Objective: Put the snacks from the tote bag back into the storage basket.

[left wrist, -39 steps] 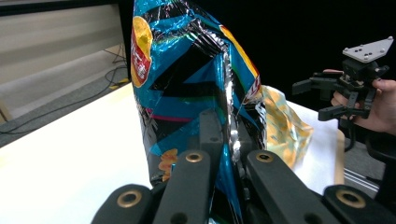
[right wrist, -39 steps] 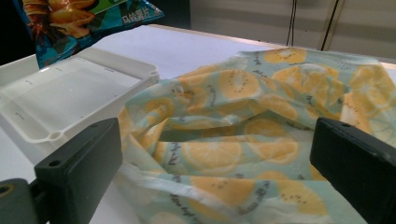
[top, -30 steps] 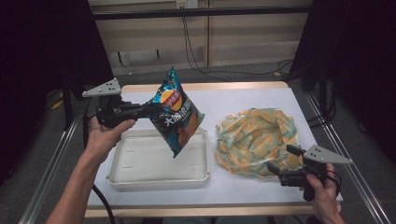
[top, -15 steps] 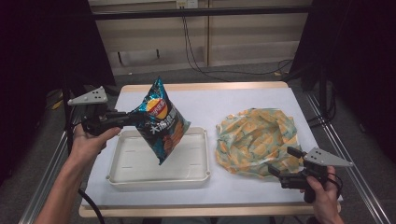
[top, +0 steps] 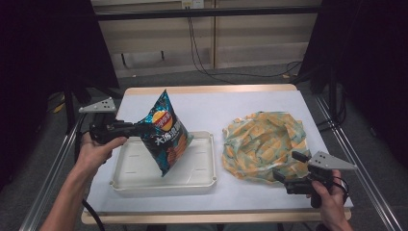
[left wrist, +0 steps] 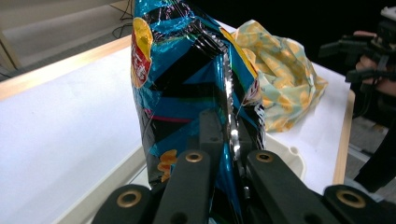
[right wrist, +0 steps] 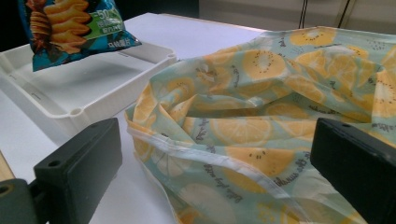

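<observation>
The chip bag (top: 164,132) is blue and black with a red-and-yellow round logo near its top and large white characters across the front; in the right gripper view its lower part shows pictured wavy chips and a green band reading "50". The left gripper (top: 126,128) pinches the bag's side seam, jaws pressed together on the foil, and holds it tilted in the air above the white tray (top: 202,177), its bottom corner hanging low over the tray floor. The tray holds nothing else. At 3 o'clock from the tray lies a crumpled cloth bag (top: 262,144) printed with lemon and kiwi slices and small script lettering too fine to read. The right gripper (top: 288,166), at the cloth's 5 o'clock edge, has its jaws spread wide, gripping nothing.
</observation>
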Demonstrator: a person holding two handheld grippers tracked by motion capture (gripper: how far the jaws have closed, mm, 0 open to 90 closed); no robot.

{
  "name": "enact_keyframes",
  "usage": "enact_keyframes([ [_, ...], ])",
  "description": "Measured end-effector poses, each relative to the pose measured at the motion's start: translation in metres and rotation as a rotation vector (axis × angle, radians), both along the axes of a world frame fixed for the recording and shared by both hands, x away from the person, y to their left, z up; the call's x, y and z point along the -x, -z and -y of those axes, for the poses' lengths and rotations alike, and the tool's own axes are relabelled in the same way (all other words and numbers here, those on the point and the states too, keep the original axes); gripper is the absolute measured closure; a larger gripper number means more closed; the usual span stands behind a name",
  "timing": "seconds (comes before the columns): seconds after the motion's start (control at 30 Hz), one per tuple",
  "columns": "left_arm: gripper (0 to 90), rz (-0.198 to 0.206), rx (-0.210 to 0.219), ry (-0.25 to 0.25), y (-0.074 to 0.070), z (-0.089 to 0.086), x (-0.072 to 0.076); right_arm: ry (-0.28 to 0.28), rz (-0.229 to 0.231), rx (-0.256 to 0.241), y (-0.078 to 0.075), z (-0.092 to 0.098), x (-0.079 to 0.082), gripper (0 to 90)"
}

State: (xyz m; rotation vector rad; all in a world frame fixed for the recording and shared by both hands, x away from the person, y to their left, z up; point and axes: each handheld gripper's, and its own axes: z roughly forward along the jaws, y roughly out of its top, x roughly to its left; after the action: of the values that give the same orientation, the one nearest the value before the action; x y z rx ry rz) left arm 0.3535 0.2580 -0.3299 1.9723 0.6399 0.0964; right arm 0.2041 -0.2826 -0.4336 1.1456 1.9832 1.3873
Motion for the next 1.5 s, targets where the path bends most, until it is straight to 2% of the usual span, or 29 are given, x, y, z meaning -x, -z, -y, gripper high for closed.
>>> enact_keyframes([
  [0.2,89.2,-0.028,-0.045,0.0,0.011,0.009,-0.013,-0.002,0.001,-0.001,0.0,0.0,-0.001,1.4],
  [0.37,88.4,-0.043,-0.048,-0.036,0.016,0.013,-0.025,-0.008,-0.005,0.005,0.001,-0.001,-0.001,1.5],
  [0.5,86.6,-0.031,-0.067,-0.095,0.014,0.02,-0.037,-0.019,-0.008,0.004,0.002,-0.001,-0.002,1.6],
  [0.57,86.5,-0.016,-0.062,-0.106,0.011,0.024,-0.04,-0.019,-0.013,0.01,0.002,-0.001,-0.003,1.6],
  [0.73,86.6,0.006,-0.081,-0.133,0.009,0.031,-0.047,-0.027,-0.012,0.009,0.003,-0.001,-0.003,1.6],
  [0.8,86.3,0.011,-0.071,-0.136,0.008,0.032,-0.05,-0.027,-0.015,0.011,0.003,-0.001,-0.002,1.6],
  [0.87,86.3,0.016,-0.078,-0.14,0.006,0.033,-0.052,-0.025,-0.013,0.012,0.003,-0.001,-0.002,1.6],
  [0.93,86.5,0.009,-0.059,-0.146,0.007,0.034,-0.056,-0.02,-0.015,0.008,0.002,-0.001,-0.002,1.6],
  [1.0,86.4,0.01,-0.06,-0.155,0.008,0.034,-0.061,-0.017,-0.012,0.008,0.002,-0.001,-0.003,1.7],
  [1.1,86.1,0.017,-0.066,-0.168,0.008,0.033,-0.067,-0.023,-0.007,0.01,0.002,-0.001,-0.003,1.8],
  [1.2,85.9,0.02,-0.1,-0.167,0.007,0.033,-0.076,-0.022,-0.022,0.02,0.004,-0.002,-0.004,1.8],
  [1.3,85.3,0.023,-0.099,-0.16,0.008,0.033,-0.085,-0.024,-0.025,0.021,0.005,-0.003,-0.004,1.9],
  [1.37,85.0,0.02,-0.092,-0.174,0.008,0.032,-0.089,-0.033,-0.021,0.023,0.005,-0.004,-0.004,1.9],
  [1.5,80.9,0.036,-0.076,-0.178,0.011,0.032,-0.092,-0.026,-0.022,0.024,0.005,-0.003,-0.004,1.9],
])
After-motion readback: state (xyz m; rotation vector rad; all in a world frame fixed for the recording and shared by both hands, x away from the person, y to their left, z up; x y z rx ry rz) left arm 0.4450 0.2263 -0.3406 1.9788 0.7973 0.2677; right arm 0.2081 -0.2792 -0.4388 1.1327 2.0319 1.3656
